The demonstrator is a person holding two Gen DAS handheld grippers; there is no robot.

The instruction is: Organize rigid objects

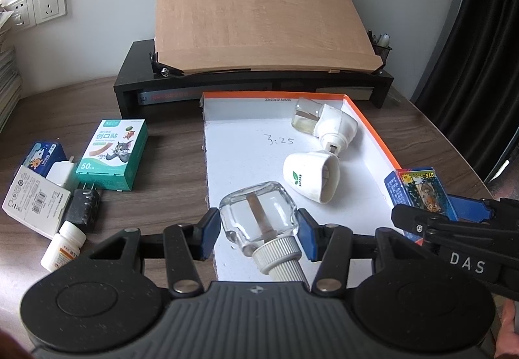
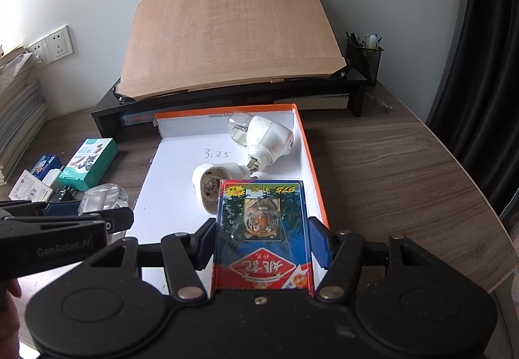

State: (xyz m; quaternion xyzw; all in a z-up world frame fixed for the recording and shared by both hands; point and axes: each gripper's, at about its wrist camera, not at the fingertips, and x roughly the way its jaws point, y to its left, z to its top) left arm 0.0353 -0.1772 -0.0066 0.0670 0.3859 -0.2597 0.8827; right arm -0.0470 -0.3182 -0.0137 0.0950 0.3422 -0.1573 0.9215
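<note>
Rigid objects get sorted into the white tray (image 1: 246, 144) w/ the orange rim, and you're mid-drop w/ two of them. Your left gripper (image 1: 258, 230) is clenched on the clear glass bottle (image 1: 256, 216), pads on its flat sides, ribbed cap pointing back at the cam, hanging over the tray's near-left edge. Your right gripper (image 2: 262, 239) is clamped on the card box (image 2: 262, 229) w/ the tiger print, over the near-right corner by the orange wall. Two white plug-in diffusers (image 1: 311, 175) (image 1: 334, 127) already lie inside, so, in my judgement, aim for bare floor: bottle down on the near-left, clear of the closer diffuser, box flat along the right wall. Lower until each touches before you let go; glass dropped from height may roll or chip. Set one at a time so the two tools don't bump. Still left on the desk: green plaster box (image 1: 113, 154), pill bottle (image 1: 63, 245), black adapter (image 1: 82, 209), white box (image 1: 34, 206).
</note>
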